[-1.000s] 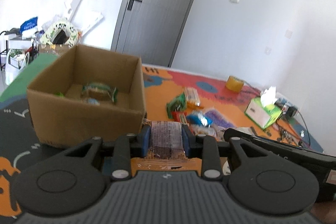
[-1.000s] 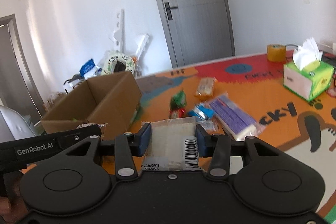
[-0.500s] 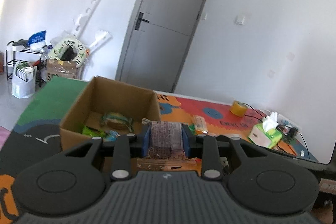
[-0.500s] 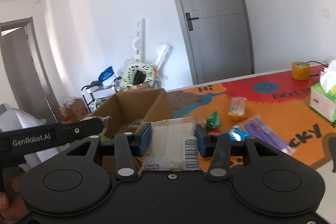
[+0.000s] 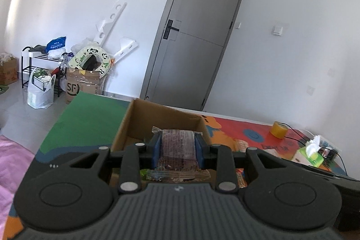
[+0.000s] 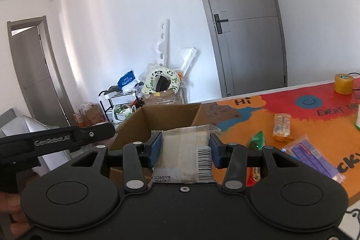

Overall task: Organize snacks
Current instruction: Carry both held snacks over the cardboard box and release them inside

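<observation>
While both grippers hang above the table (image 6: 247, 114), each has a snack pinched between its blue pads. The left gripper (image 5: 177, 147) has its jaws pressed against the sides of a brown snack bar (image 5: 177, 145) in clear wrapping, and just beyond and below those jaws stands the open cardboard box (image 5: 144, 120). What lies inside the box cannot be made out from here.

The right gripper (image 6: 185, 150) has its jaws closed on a pale snack packet (image 6: 184, 154) with a barcode and printed dates on its near end. The same box (image 6: 171, 114) sits straight ahead of these jaws, its open top facing up. To the left of the jaws, the black body of the left gripper (image 6: 56, 141) reaches in from the frame edge.

Right of the right jaws, loose snacks lie on the colourful table: a green packet (image 6: 256, 141), an orange bar (image 6: 281, 126), a purple pack (image 6: 312, 156) and a red wrapper (image 6: 254, 174) close under the right finger. Farther off to the right stands a roll of yellow tape (image 6: 343, 83); a tissue box (image 5: 311, 153) rests well right of the left jaws.
</observation>
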